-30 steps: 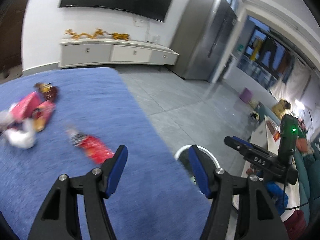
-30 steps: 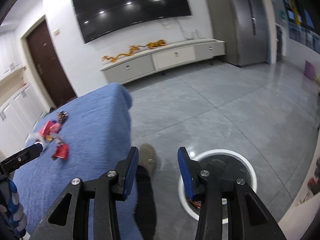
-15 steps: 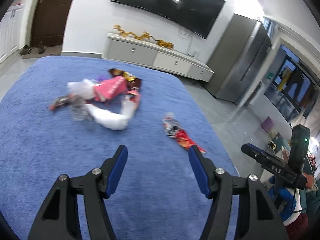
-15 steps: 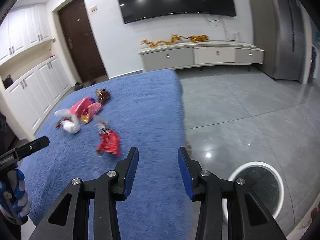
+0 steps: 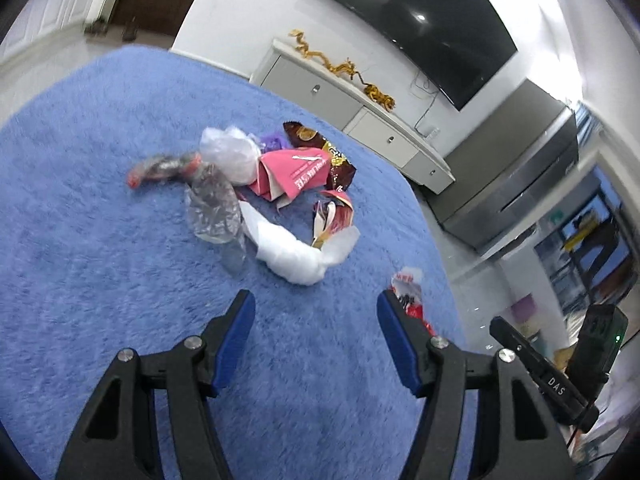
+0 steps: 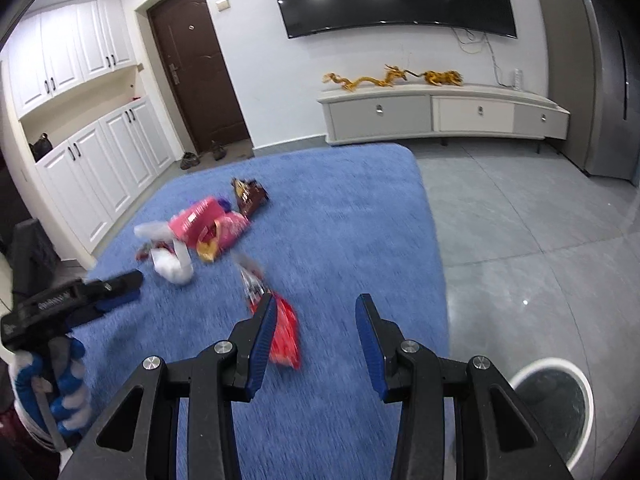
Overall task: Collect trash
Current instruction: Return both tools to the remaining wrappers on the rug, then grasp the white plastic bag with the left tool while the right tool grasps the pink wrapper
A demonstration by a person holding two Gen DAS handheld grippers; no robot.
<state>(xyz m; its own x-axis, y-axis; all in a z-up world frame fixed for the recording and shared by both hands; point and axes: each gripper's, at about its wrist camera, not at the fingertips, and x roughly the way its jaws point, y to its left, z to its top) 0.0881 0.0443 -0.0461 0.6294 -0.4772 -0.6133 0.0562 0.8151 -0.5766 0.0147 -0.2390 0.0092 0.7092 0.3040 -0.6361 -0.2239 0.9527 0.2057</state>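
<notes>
A heap of trash lies on the blue rug (image 5: 100, 280): a white crumpled tissue (image 5: 296, 256), a clear plastic bottle (image 5: 214, 212), a pink packet (image 5: 292, 172), a brown snack bag (image 5: 320, 152) and a white plastic bag (image 5: 232, 152). A red wrapper (image 6: 282, 328) lies apart, just beyond my right gripper's left finger; in the left wrist view it (image 5: 408, 296) sits by the right finger. My left gripper (image 5: 314, 322) is open and empty, just short of the tissue. My right gripper (image 6: 316, 322) is open and empty above the rug (image 6: 340, 220). A white-rimmed bin (image 6: 556, 404) stands on the floor at lower right.
A white TV cabinet (image 6: 440, 114) with golden dragon figures stands against the far wall under a TV. White cupboards (image 6: 92, 168) and a dark door (image 6: 196, 76) line the left. Grey tiled floor (image 6: 540, 240) lies right of the rug. The left gripper (image 6: 72, 300) shows at the left.
Both grippers have swung left from the bin and floor toward the rug. The trash heap now lies straight ahead of the left gripper, and the red wrapper is close to the right gripper.
</notes>
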